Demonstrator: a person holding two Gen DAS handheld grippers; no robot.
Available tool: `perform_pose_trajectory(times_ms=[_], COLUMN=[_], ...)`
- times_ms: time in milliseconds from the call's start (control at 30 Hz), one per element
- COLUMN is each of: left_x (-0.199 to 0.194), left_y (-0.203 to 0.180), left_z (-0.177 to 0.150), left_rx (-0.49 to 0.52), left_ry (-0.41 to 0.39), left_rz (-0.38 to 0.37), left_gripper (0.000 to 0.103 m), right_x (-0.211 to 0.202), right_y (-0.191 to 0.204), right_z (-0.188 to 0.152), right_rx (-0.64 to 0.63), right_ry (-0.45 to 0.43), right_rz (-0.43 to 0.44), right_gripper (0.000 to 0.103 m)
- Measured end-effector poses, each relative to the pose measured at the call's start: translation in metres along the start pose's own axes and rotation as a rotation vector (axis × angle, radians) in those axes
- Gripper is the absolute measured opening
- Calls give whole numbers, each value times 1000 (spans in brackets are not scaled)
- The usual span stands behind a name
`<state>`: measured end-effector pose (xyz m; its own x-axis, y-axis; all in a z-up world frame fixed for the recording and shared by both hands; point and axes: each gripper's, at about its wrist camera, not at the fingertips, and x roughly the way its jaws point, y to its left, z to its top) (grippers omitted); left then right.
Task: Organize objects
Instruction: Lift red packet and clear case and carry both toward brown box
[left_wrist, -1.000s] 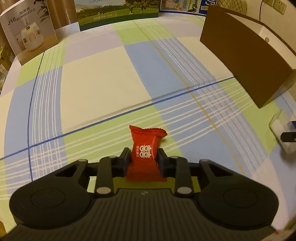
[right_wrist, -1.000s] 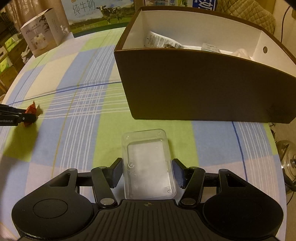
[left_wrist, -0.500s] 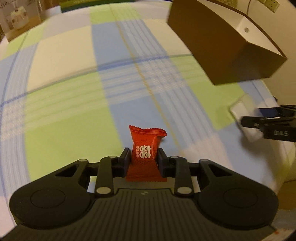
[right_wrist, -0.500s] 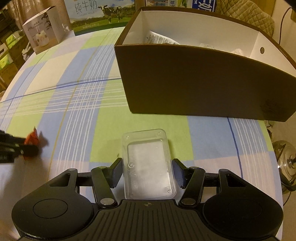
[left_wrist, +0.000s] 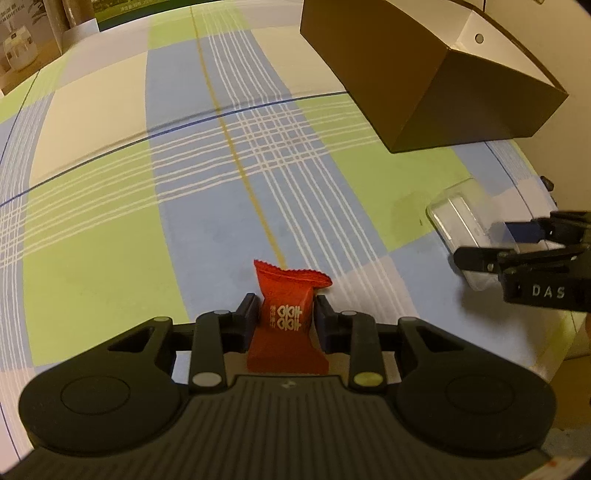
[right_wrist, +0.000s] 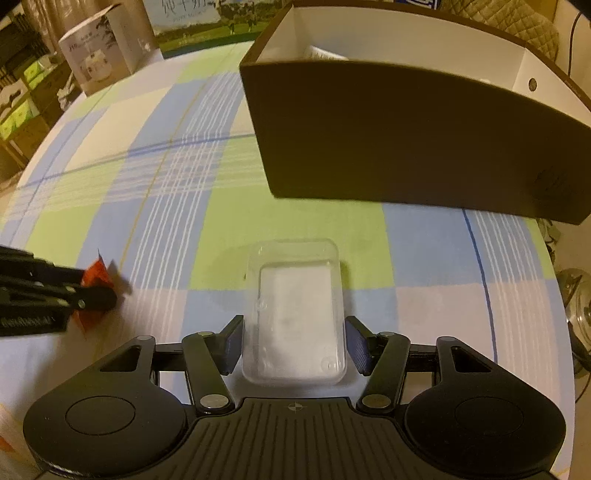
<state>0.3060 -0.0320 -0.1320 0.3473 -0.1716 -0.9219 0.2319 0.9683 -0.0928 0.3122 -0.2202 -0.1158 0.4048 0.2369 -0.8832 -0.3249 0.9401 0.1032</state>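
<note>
My left gripper is shut on a red candy packet with white characters, held above the checked tablecloth. It also shows at the left of the right wrist view. My right gripper is shut on a clear plastic case, also seen at the right of the left wrist view. The brown box with a white inside stands beyond the case; some packets lie in it.
The round table has a blue, green and cream checked cloth. A white humidifier carton and a milk carton with a green picture stand at the far edge. The table edge drops off at the right.
My left gripper has swung right with the candy, closer to the right gripper and the brown box. My right gripper holds the case and has drawn back slightly from the box.
</note>
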Motion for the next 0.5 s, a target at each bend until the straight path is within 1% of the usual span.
perform_pose_trajectory(times_ms=[167, 200, 267, 500], left_x=[0, -1, -2, -2], left_y=[-9, -10, -10, -16], left_z=[2, 2, 2, 2], left_rx=[20, 19, 8, -14], left_ry=[-4, -4, 0, 1], left_rz=[33, 31, 32, 41], left_gripper=[26, 24, 23, 22], right_x=[3, 2, -1, -7], right_y=[1, 0, 1, -5], right_z=[2, 1, 0, 0], right_rx=[-24, -25, -33, -43], right_ry=[-5, -10, -23, -22], right_rz=[3, 14, 21, 43], right_gripper=[54, 54, 54, 54])
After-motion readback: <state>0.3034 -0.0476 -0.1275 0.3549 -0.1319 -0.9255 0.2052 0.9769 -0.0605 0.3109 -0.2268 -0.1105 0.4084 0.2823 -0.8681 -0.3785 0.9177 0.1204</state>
